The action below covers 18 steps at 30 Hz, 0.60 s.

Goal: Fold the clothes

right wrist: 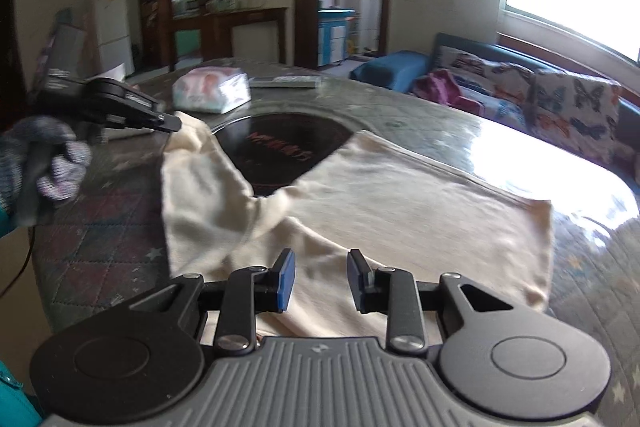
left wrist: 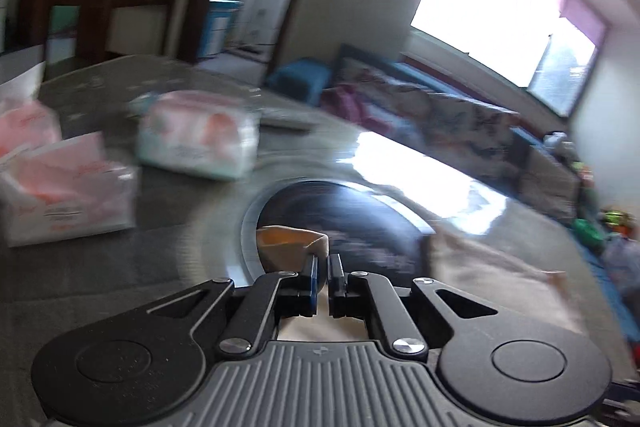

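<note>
A cream cloth [right wrist: 400,203] lies spread on the table [right wrist: 460,131], partly over a dark round plate [right wrist: 288,143] set in the top. The left gripper [right wrist: 172,123] has its fingers clamped on one corner of the cloth, lifted off the table. The right gripper [right wrist: 322,279] hovers over the near edge, fingers apart. A tissue pack [right wrist: 212,89] sits beyond the plate.

— What does the garment [right wrist: 400,199] look like?
— Cream cloth, soft and creased, spread on the surface [right wrist: 460,131].
— Is it flat?
— Most of it, toward the right. The left part is lifted: one corner [right wrist: 188,125] hangs pinched in the left tongs [right wrist: 174,123], and folds sag from there over a dark round inset [right wrist: 280,143].
</note>
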Available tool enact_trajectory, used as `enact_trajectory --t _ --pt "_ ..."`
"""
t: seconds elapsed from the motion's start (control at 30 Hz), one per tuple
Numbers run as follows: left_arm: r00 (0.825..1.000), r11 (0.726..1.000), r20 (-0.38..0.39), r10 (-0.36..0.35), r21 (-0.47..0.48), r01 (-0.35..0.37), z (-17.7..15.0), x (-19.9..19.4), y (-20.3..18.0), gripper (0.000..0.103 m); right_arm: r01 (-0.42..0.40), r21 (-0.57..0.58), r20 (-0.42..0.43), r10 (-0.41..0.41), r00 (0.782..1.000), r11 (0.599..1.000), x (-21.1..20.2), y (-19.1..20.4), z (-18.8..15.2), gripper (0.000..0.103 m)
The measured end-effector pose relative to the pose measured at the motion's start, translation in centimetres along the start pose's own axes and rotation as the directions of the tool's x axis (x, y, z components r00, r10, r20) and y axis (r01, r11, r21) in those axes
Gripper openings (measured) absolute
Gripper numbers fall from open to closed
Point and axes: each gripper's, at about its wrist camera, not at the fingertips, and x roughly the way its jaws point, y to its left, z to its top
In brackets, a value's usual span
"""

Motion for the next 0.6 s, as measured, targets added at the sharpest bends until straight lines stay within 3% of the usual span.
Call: enact_trajectory --t 0.13,0.3,0.43,0.6 --pt "0.986 0.985 -0.013 -0.165 0.047 0.166 -0.2 -1.4 -4.5 0.005 0.032 0.087 0.016 -0.033 0.999 0.996 -1.2 -2.3 -0.6 0.028" --pt "0.961 0.956 -0.107 -0.255 0.123 0.267 -3.0 -0.4 -8.5 0.005 0.076 0.175 0.037 -0.084 0.996 0.982 -2.8 -5.0 -1.4 0.028" --pt "0.929 0.92 -0.187 -0.318 0.175 0.35 -5.2 0.3 -11.6 0.005 0.089 0.254 0.039 -0.102 0.994 0.963 -3.8 -6.9 -2.2 0.028" --pt "0.877 0.862 -0.289 -0.384 0.229 0.453 -8.0 1.3 -15.6 0.006 0.084 0.328 0.024 -0.097 0.995 0.941 -4.0 -8.4 -3.1 0.028"
